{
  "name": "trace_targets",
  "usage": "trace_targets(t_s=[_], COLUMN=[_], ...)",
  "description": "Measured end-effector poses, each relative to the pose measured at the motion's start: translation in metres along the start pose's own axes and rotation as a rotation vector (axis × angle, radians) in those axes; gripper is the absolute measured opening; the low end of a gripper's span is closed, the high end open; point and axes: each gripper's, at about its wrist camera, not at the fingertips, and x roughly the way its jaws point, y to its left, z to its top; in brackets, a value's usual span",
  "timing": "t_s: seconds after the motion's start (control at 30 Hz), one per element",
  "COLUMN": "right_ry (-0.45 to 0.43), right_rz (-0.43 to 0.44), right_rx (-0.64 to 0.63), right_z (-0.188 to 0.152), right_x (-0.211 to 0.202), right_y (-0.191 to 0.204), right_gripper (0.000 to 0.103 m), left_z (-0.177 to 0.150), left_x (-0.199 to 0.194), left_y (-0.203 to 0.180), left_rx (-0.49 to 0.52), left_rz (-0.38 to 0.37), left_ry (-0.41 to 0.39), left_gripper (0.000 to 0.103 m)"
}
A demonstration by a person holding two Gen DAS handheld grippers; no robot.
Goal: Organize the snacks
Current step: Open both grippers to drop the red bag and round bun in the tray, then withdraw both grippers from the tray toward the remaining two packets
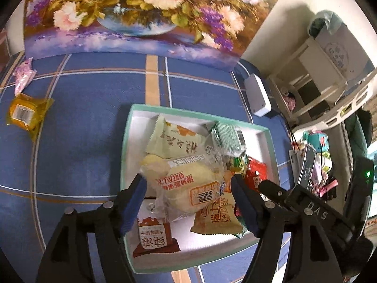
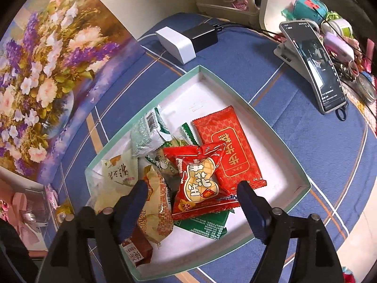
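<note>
Right wrist: crinkly peanut packet [image 2: 200,184] (glossy red).

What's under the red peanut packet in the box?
The red peanut packet lies over a dark green packet and overlaps the flat red packet. Anything else beneath is covered.

Both wrist cameras look steeply down from close above the blue table [image 1: 89,122], each along its own gripper's fingers. They share the green-rimmed box [image 1: 127,141] of snacks and the flower painting [image 1: 132,11] behind it. The right view also takes in a phone [image 2: 315,68] propped farther off.
</note>
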Motion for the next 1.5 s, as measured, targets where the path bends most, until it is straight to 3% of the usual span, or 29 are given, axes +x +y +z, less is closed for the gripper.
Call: trace_targets(t_s=[0.33, 0.43, 0.6, 0.7, 0.87, 1.03, 1.5], right_ry=[-0.016, -0.022, -0.028, -0.026, -0.03, -0.031, -0.025], right_rz=[0.006, 0.012, 0.022, 0.032, 0.039, 0.055, 0.09], right_rx=[-0.052, -0.076, -0.131, -0.172, -0.232, -0.289, -0.426], right_z=[-0.005, -0.008, -0.015, -0.021, -0.03, -0.041, -0.073], right_x=[-0.009, -0.012, -0.016, -0.016, -0.016, -0.016, -0.015], right_y=[0.017, 0.026, 0.046, 0.061, 0.083, 0.105, 0.159], right_gripper=[0.083, 0.083, 0.087, 0.089, 0.092, 0.102, 0.103], left_z=[0.008, 0.01, 0.014, 0.016, 0.016, 0.016, 0.006], left_x=[-0.022, -0.026, -0.038, -0.048, -0.059, -0.071, -0.118], left_y=[0.029, 0.045, 0.07, 0.085, 0.107, 0.129, 0.21], left_rx=[-0.095, -0.135, -0.177, -0.195, -0.222, -0.261, -0.399], left_rz=[0.1, 0.137, 0.218, 0.271, 0.336, 0.374, 0.526], left_ry=[-0.067, -0.079, -0.123, -0.16, -0.182, -0.202, -0.249], left_gripper=[0.078, 0.087, 0.088, 0.095, 0.095, 0.096, 0.096])
